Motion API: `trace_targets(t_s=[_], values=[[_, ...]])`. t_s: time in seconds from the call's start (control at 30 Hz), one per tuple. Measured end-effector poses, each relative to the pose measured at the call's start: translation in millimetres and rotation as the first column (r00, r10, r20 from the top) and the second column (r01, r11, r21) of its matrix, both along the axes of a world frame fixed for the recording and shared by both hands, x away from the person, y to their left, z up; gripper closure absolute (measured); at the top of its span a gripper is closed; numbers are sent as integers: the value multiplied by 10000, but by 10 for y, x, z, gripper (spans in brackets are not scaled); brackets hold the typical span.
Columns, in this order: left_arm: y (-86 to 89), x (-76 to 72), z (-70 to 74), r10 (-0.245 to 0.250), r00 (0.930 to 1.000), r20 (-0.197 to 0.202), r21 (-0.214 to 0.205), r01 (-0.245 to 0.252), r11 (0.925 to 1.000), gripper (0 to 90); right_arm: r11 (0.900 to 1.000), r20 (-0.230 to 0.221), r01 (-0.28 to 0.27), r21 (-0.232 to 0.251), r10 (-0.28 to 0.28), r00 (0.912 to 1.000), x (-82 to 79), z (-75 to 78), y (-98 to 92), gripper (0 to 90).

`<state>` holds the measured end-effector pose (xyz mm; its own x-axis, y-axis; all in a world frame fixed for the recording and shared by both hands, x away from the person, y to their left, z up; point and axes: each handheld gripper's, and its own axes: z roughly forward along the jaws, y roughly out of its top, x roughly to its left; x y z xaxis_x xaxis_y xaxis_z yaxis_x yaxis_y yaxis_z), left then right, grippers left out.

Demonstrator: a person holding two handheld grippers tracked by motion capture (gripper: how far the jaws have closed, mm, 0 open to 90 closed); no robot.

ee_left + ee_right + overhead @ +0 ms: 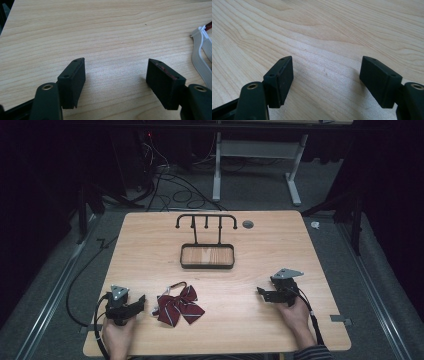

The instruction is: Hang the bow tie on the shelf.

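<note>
Dark red cloth with pale stripes makes up the bow tie point(179, 306), which is lying in the lower left of the high view on the light wooden table point(280, 245), with a thin strap looping up from its top. The left gripper point(140, 302) is sitting just to the left of it, near but not touching, its jaws pointing toward the bow. In the left gripper view the left gripper point(115, 80) is showing its jaws spread wide with bare wood between them; at the right edge of that frame a grey strap point(200, 53) is being cut off by the border, and a sliver of red is peeking in at the upper right corner.

The right gripper point(264, 293) is resting in the lower right of the high view, well apart from the bow tie, held by a hand whose striped sleeve point(312, 353) is being cropped by the bottom edge. In the right gripper view the right gripper point(326, 75) is likewise standing wide apart over plain wood.

A black rack with hooks over a small tray point(207, 256) is standing at the upper centre of the table. The room beyond is dark, its cables hard to make out.
</note>
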<state>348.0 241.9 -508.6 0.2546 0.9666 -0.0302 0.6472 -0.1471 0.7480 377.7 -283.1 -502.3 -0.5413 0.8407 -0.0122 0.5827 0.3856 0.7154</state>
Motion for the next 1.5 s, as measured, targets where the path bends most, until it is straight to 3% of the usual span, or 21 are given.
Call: trace_targets(t_s=[0.9, 1.1, 1.5], values=[[-17, 1, 0, -28, 10000, -32, 58, 28, 10000, 297, 9998, -4, 193, 12, -193, 9998, 2, 0, -2, 289], [-36, -4, 7, 174, 9998, -74, 92, -173, 9998, 317, 9997, 2, 229, 1, -229, 9997, 2, 0, 0, 288], [27, -14, 59, -121, 9999, -59, -679, 117, 9976, 393, 9990, 6, 444, 23, -444, 9990, -3, 0, 10, 288]])
